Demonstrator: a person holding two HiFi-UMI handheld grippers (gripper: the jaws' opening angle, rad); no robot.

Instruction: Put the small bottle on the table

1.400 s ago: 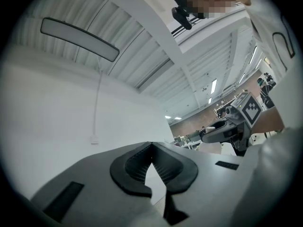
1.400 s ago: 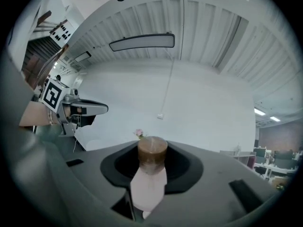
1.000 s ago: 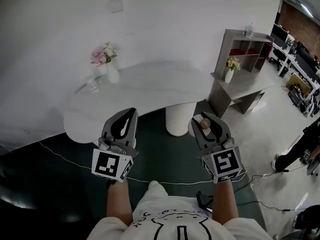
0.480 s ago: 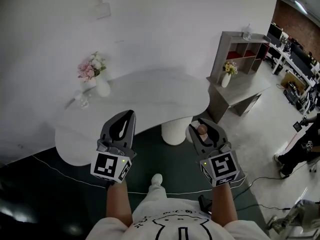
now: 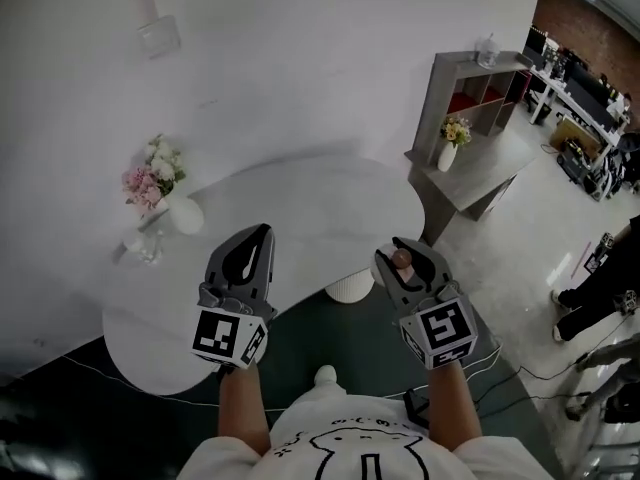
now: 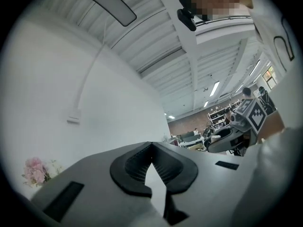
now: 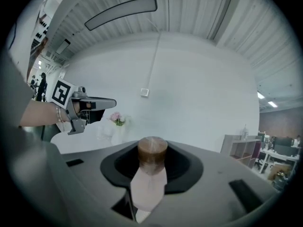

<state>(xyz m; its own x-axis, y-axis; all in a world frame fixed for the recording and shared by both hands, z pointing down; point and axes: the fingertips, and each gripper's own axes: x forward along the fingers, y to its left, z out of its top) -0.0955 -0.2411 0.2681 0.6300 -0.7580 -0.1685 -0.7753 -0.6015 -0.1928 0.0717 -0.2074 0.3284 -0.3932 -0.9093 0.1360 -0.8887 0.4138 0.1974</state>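
The small bottle [image 5: 402, 259], pale pink with a brown cap, stands upright between the jaws of my right gripper [image 5: 401, 260], which is shut on it. In the right gripper view the bottle [image 7: 150, 178] fills the gap between the pads of the right gripper [image 7: 152, 161], cap uppermost. My left gripper [image 5: 255, 245] hovers beside it at the same height, shut with nothing in it; its pads [image 6: 137, 167] meet at the tip. Both hang over the near edge of the round white table [image 5: 300, 203].
A white vase of pink flowers [image 5: 160, 190] and a clear glass [image 5: 148, 248] stand at the table's left. A grey desk with a shelf unit [image 5: 470, 148] and a small flower vase [image 5: 450, 143] is at the right. A person [image 5: 600, 288] stands at far right. A cable runs over the dark floor [image 5: 350, 338].
The table has come nearer and now lies under both grippers. The flower vase has slid lower and to the left in view. The right gripper's hold on the bottle is unchanged.
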